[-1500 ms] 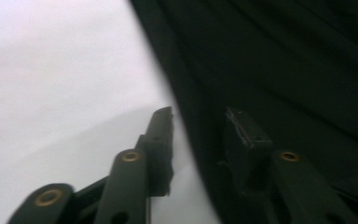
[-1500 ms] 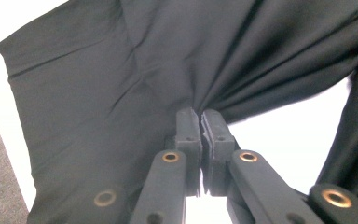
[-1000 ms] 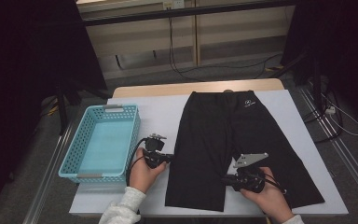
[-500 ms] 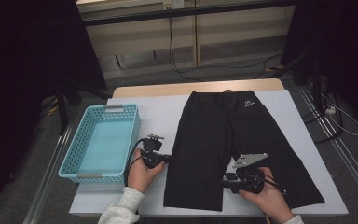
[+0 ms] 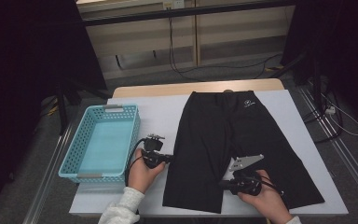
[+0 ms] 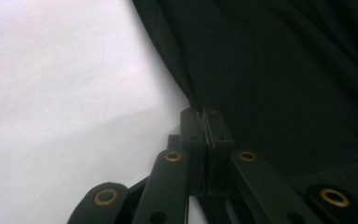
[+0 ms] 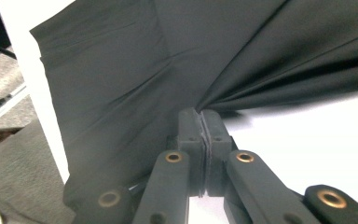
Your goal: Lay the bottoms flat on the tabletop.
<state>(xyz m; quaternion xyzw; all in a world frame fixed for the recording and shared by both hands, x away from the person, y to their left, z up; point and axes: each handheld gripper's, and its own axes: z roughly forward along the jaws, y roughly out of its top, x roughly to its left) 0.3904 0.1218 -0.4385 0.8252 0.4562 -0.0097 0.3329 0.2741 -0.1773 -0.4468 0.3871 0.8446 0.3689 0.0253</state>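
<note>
Far left on the white table top (image 5: 161, 112): a light-blue plastic lattice basket (image 5: 72, 149), nothing inside, same spot as a second ago.

Next, the left gripper (image 5: 168, 157), held in the left hand at the outer edge of the near-left leg of the black smooth-fabric shorts (image 5: 223, 126). Jaws pressed together on that edge, seen close in the left gripper view (image 6: 206, 116), with the dark cloth (image 6: 284, 70) rising from the tips and bare table beside it. No change in this grip or this hand's place over the last second.

Further right, the right gripper (image 5: 223, 183), tips pointing at the inner edge of the same leg. Jaws have just been closing: now clamped tight (image 7: 200, 116) on a gathered fold, creases fanning out from the pinch across the cloth (image 7: 144, 70). Hand itself in the same place as in the earlier pictures.

Shorts flat on the table, waistband at the far side, legs towards the person, just right of the basket.

Probable meaning: both sides of one leg now secured, so ready for lifting or folding that leg; no fold made yet.
</note>
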